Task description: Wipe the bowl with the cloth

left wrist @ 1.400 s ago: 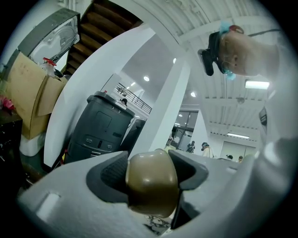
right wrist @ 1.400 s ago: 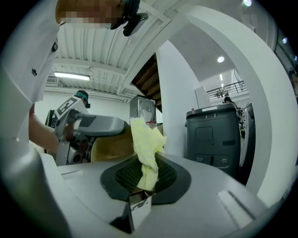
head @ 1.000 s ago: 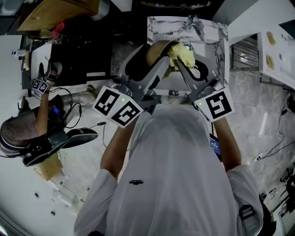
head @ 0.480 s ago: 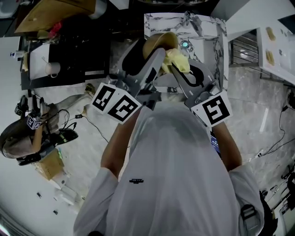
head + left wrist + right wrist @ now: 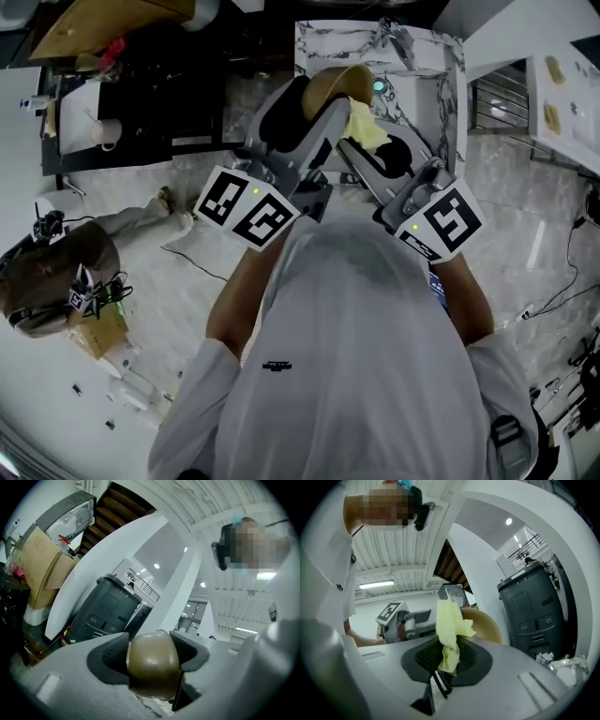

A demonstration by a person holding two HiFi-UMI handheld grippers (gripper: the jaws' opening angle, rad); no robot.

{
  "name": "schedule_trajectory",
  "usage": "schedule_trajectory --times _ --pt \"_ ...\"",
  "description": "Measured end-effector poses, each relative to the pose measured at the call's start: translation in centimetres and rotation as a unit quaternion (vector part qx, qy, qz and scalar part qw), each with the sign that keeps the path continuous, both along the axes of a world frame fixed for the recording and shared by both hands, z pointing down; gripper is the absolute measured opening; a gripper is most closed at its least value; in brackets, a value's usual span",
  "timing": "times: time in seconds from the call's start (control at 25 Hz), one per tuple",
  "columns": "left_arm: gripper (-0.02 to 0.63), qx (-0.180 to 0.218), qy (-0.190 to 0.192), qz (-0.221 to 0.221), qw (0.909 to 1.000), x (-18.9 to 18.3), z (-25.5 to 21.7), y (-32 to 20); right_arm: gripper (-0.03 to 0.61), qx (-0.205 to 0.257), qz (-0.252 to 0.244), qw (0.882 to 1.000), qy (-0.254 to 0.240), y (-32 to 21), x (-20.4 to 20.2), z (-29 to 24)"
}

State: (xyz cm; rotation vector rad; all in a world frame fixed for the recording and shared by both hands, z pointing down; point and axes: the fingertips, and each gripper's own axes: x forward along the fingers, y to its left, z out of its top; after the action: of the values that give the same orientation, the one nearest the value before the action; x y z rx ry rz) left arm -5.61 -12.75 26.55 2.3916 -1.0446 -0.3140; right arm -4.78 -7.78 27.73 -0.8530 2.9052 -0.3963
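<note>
My left gripper is shut on the rim of a tan-brown bowl, held up in front of me. In the left gripper view the bowl fills the gap between the jaws. My right gripper is shut on a pale yellow cloth, which lies against the bowl's right side. In the right gripper view the cloth stands up from the jaws, and the bowl shows just behind it, with the left gripper beyond.
A white marble-patterned surface lies beyond the bowl. Left of it stands a dark counter with cardboard and clutter. Another person sits low at the left. Cables run over the pale floor at the right.
Both grippers have shifted slightly right and up with the bowl and cloth still pressed together. The person at the left has lowered the raised arm.
</note>
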Motion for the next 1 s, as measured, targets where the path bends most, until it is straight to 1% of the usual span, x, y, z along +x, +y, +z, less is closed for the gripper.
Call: schedule_trajectory --times 0.08,0.2,0.44,0.6,0.72,1.0 --pt "0.278 0.003 0.002 0.000 1.0000 0.0 -0.1 0.2 0.040 -0.002 -0.010 1.000 -0.012 0.0 -0.2 -0.4" --pt "0.278 0.009 0.008 0.006 0.9999 0.0 -0.5 0.5 0.040 0.008 -0.024 1.000 -0.019 -0.1 -0.4 -1.0" --pt "0.278 0.012 0.028 0.045 0.9985 0.5 -0.9 0.9 0.040 0.041 -0.045 0.998 -0.008 -0.4 -0.6 -1.5" --pt "0.278 0.002 0.041 0.059 0.9974 1.0 -0.7 1.3 0.040 0.066 -0.037 0.997 0.008 -0.9 -0.4 -1.8" --pt "0.278 -0.003 0.045 0.061 0.9972 1.0 -0.5 1.3 0.041 0.074 -0.031 0.997 0.020 -0.9 -0.4 -1.8" --pt "0.277 -0.003 0.028 0.075 0.9968 1.6 -0.1 1.9 0.041 0.077 -0.011 0.997 0.029 -1.0 0.1 -1.4"
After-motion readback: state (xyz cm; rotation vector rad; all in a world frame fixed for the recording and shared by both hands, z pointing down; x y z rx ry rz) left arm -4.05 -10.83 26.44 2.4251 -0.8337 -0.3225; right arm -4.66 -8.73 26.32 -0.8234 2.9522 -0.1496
